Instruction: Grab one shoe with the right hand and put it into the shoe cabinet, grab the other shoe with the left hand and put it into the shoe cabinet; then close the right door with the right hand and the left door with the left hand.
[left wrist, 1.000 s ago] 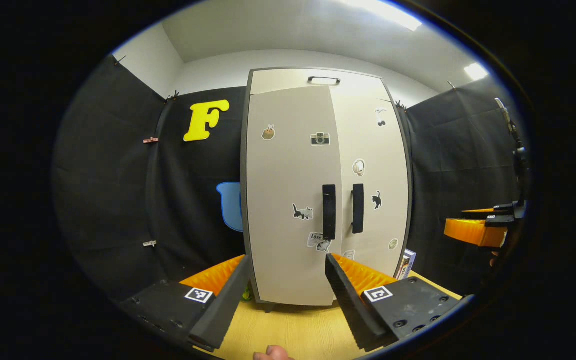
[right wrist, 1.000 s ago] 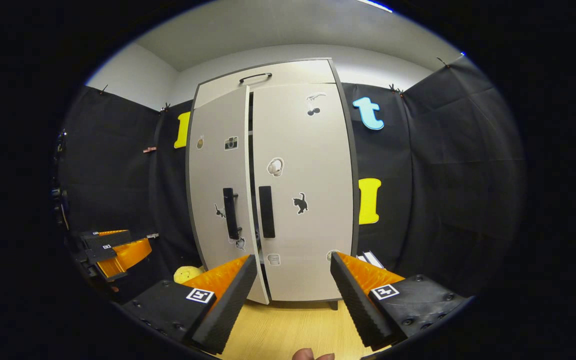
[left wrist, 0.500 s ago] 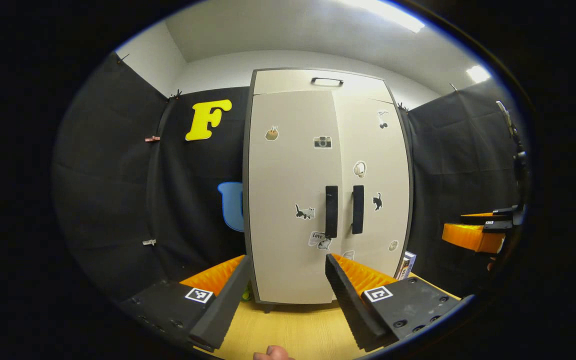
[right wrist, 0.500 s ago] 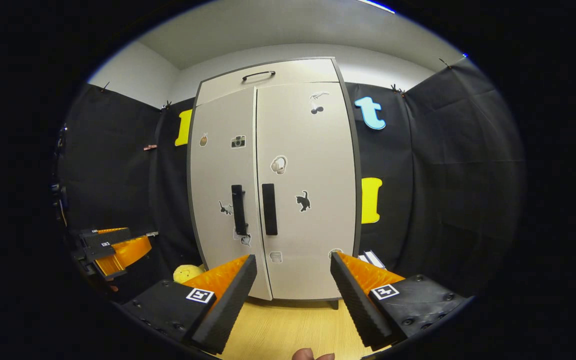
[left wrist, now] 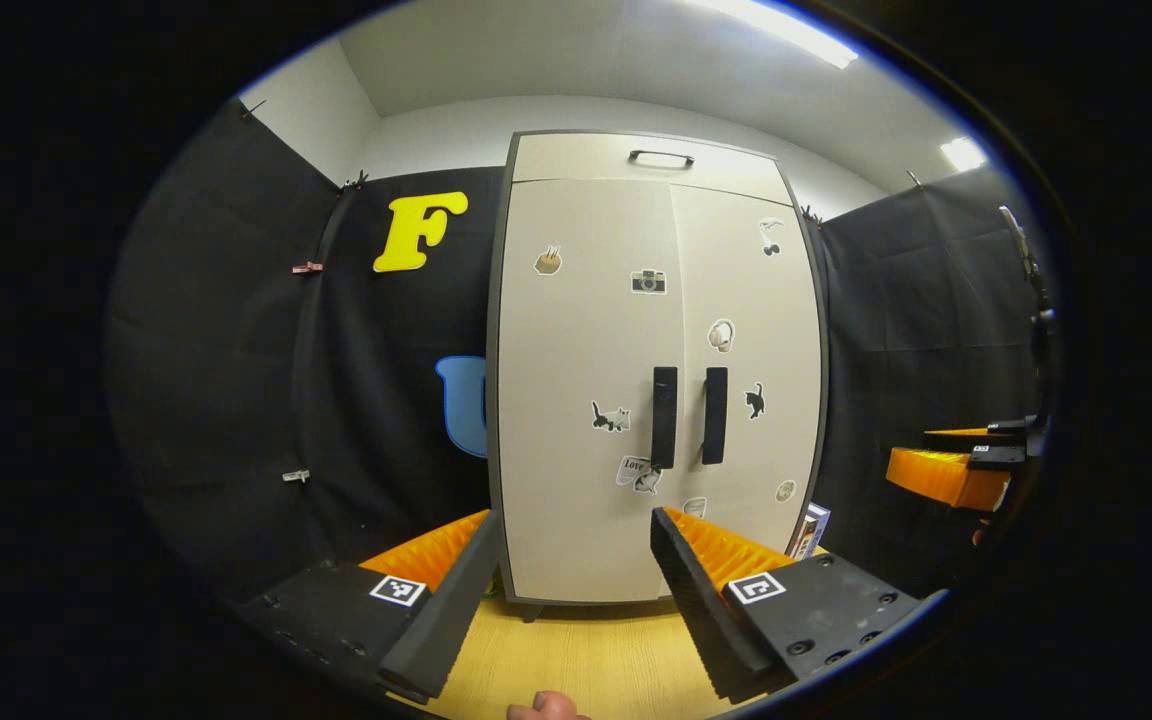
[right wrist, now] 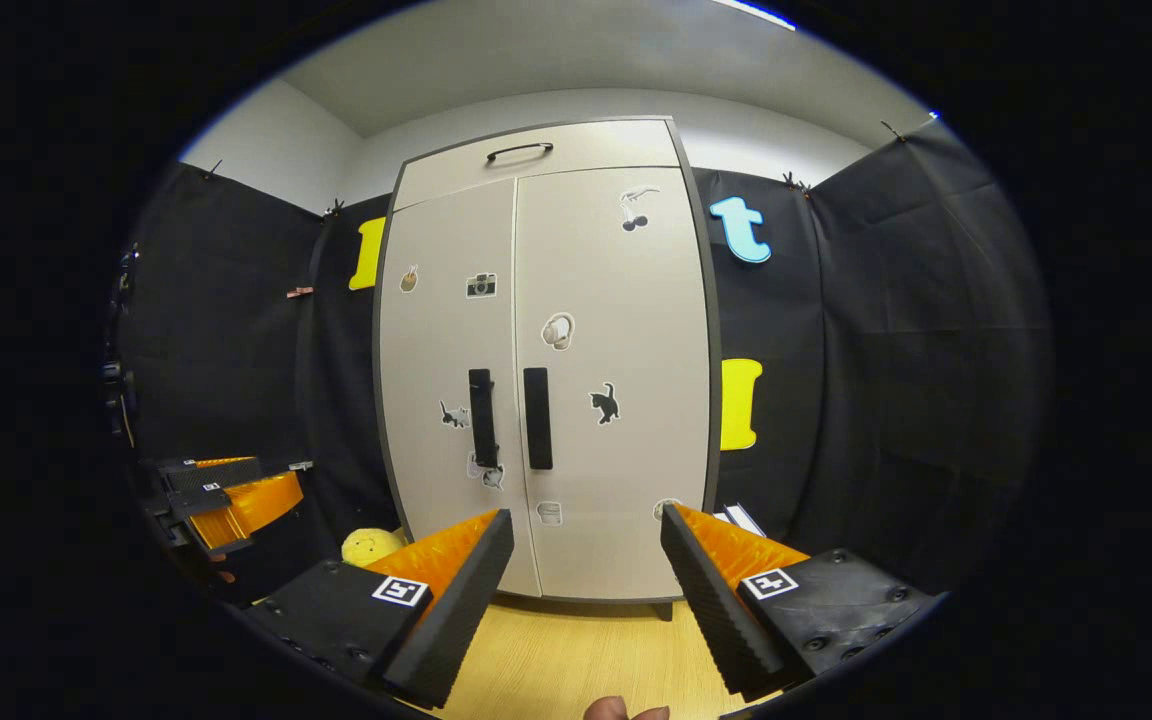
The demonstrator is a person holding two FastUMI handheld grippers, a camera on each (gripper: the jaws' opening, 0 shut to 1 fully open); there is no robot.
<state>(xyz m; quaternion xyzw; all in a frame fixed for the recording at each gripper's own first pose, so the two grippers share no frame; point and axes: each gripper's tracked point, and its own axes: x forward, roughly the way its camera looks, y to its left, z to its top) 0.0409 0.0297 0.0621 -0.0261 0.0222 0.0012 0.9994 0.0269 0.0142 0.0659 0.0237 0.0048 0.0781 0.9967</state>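
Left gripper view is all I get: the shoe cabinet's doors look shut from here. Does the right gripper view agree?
Observer: Yes. From that side the left door and the right door meet along the whole seam, with no dark gap between them.
Operator: Is the other hand free?
Observer: The right gripper is open, with nothing between its fingers, and it faces the lower part of the doors.
Operator: Anything beside the cabinet that I might be missing?
Observer: A yellow soft thing lies by the lower left corner of the cabinet.
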